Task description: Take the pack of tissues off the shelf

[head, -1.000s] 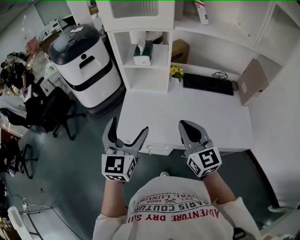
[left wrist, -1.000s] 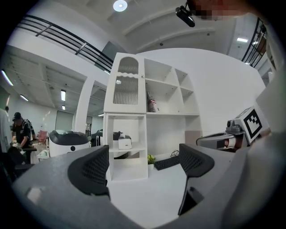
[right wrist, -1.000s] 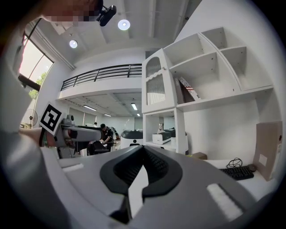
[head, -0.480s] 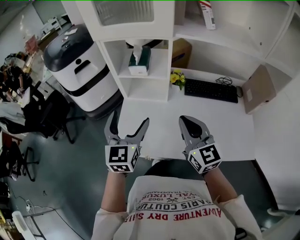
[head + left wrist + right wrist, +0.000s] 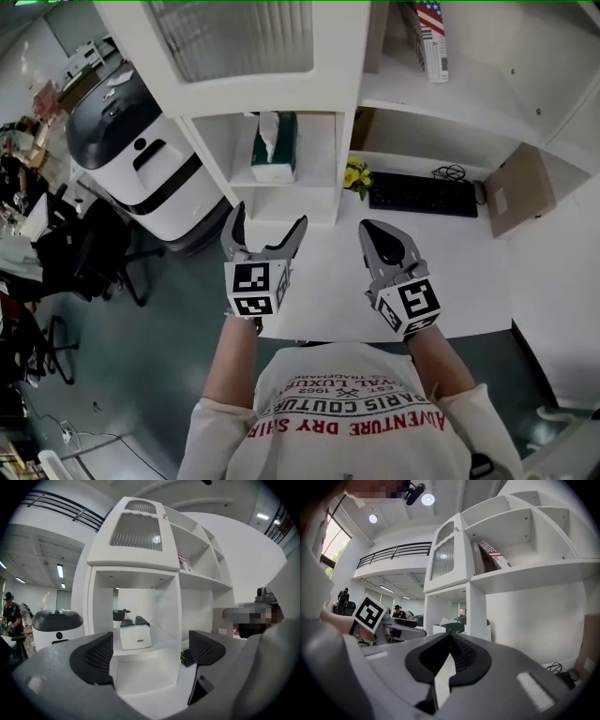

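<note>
**Writing.** Your shirt carries print that reads upside down from the head view: "PARIS COUTURE" and "ADVENTURE". The pack of tissues bears a small dark label on its white front, too small to read. A box with a stars-and-stripes pattern leans on the upper shelf.

**Counts.** There is one pack of tissues, one black keyboard, one bunch of yellow flowers, one brown cardboard box and one white-and-black machine on the floor beside the shelf unit. You hold two grippers, each with one marker cube.

**Fingers.** Your left gripper has its fingers spread wide. They hold nothing and touch nothing. In the left gripper view the pack shows in the gap between them, but well beyond. Your right gripper has its fingers pressed together with nothing in them. Both grippers hang over the front edge of the white bench.

**Task item.** The pack stands upright in the middle compartment of the shelf, with a tissue sticking out of its dark green top. It sits ahead of your left gripper and clear of it.
</note>
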Demonstrator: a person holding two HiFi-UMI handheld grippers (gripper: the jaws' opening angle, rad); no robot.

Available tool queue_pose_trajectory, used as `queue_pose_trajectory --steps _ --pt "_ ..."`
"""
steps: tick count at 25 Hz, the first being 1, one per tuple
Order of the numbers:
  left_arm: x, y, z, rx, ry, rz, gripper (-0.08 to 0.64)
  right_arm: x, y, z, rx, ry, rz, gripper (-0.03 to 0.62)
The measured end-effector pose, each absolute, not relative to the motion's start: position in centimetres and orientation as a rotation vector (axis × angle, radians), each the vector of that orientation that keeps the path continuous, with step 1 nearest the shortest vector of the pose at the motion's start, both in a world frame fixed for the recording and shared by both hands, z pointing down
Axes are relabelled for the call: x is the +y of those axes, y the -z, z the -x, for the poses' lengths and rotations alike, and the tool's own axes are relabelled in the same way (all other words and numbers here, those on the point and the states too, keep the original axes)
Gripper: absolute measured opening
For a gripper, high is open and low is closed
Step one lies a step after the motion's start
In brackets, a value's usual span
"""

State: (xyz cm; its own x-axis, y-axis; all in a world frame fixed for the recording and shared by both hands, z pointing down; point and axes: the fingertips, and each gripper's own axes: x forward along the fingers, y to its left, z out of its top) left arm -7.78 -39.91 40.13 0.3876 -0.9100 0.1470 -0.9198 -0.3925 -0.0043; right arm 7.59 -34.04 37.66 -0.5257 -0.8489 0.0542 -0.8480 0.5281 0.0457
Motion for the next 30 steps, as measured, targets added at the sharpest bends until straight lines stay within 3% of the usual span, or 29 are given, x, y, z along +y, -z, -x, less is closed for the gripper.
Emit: queue_pose_trajectory --steps 8,20,26,28,30 --pt "-47.8 -40.9 7.8 -1.730 -0.167 -2.506 0.571 -38.8 -39.6 -6.9 -2.634 -0.008 -1.526 0.000" --pt "-54.4 -43.0 7.9 -1.824 -0.259 -2.419 0.586 -42.3 -41.0 -7.0 -2.579 -0.048 -1.566 0.000" --pt "-55.7 -44.1 7.5 -1.787 -0.326 -2.435 0.580 -43.3 -41.7 -7.6 -2.554 -0.059 -1.587 0.000" --pt "-55.7 -44.2 7.3 -1.774 -0.332 -2.452 0.508 -43.5 -41.9 -7.7 -2.549 -0.063 -1.594 0.000" --pt "-55.7 -44.3 7.3 -1.776 -0.338 -2.455 0.502 -43.6 -42.1 -7.8 -2.546 -0.065 -1.603 0.000"
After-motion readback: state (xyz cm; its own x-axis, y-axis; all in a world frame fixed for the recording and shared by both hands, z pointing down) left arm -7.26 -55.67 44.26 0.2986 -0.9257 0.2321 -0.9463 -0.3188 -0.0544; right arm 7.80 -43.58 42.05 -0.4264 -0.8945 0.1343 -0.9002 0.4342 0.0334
